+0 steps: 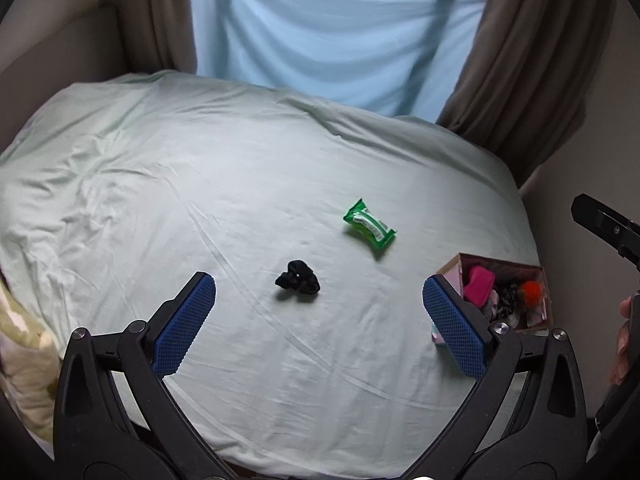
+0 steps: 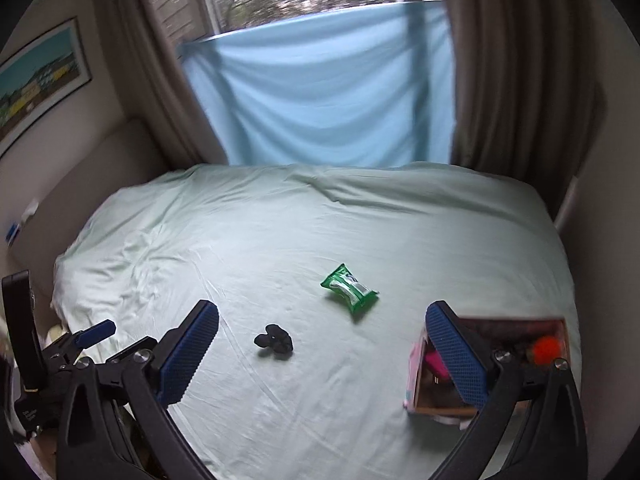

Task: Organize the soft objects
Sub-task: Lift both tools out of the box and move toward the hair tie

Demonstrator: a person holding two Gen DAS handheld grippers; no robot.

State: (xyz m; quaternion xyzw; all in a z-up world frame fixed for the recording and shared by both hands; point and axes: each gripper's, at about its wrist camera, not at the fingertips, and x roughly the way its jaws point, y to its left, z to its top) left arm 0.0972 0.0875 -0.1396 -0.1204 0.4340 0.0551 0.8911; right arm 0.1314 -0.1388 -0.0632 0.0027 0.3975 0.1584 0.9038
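Both tools hang above the bed [image 1: 160, 208] with nothing in them. The left gripper [image 1: 318, 312] has its blue pads spread wide, and the right gripper [image 2: 322, 344] is spread just as wide; that stance suits a reach for something loose on the sheet.

Two soft things lie out in the open. The scrunchie [image 1: 298, 277], black and bunched, sits almost between the left pads, slightly toward 12 o'clock. The green pack [image 1: 370, 224] lies at 1 o'clock from it, well apart. In the right view the scrunchie [image 2: 275, 342] is again near the middle and the pack [image 2: 349, 289] is up at 1 o'clock.

The box [image 1: 536, 280] stands at 3 o'clock near the bed's edge, already holding a pink item, something orange and what may be patterned cloth; blur makes that last hard to tell. It looks like the collecting place, which would explain its spot within easy reach.

Nothing lies between the scrunchie and either gripper. The right pad of each tool overlaps the box in view, so a sideways swing could clip its rim. Curtains [image 2: 520, 80], a blue cloth [image 2: 320, 92] and a wall picture [image 2: 40, 76] stand clear behind.
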